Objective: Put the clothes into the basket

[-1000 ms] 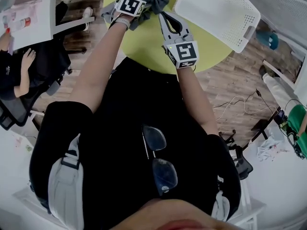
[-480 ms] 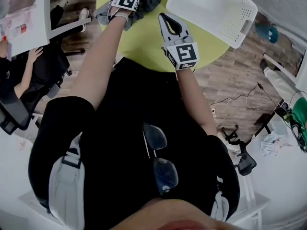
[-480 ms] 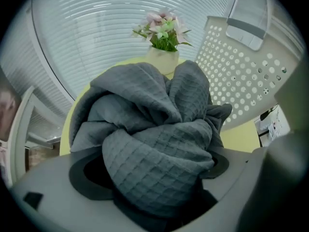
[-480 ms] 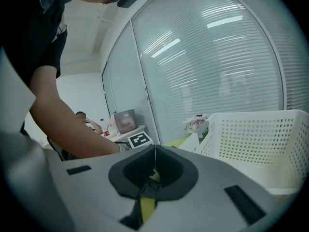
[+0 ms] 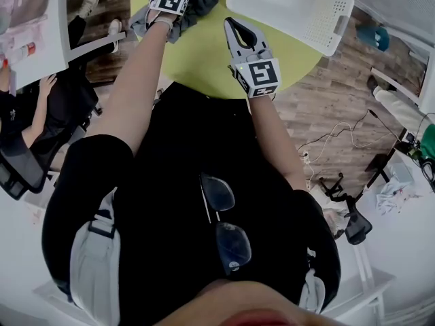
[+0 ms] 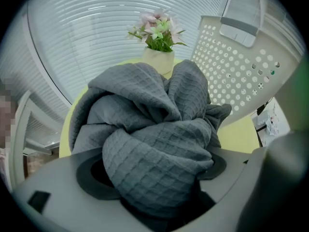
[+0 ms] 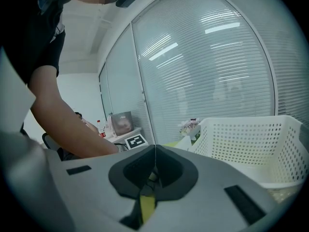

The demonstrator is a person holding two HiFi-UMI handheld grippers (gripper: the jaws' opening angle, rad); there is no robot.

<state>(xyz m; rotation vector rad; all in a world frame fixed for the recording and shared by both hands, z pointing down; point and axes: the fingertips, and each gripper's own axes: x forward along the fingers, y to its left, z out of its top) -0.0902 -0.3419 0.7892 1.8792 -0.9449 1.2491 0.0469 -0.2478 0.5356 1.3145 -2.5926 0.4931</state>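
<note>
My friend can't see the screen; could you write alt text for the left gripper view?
A bunched grey waffle-knit cloth is clamped in the left gripper, filling the foreground over a yellow-green table. Behind it stand a white perforated basket at the right and a small vase of flowers, against window blinds.

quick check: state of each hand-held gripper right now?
Left hand-held gripper: closed on the grey cloth.
Right hand-held gripper: closed, holding nothing.
</note>
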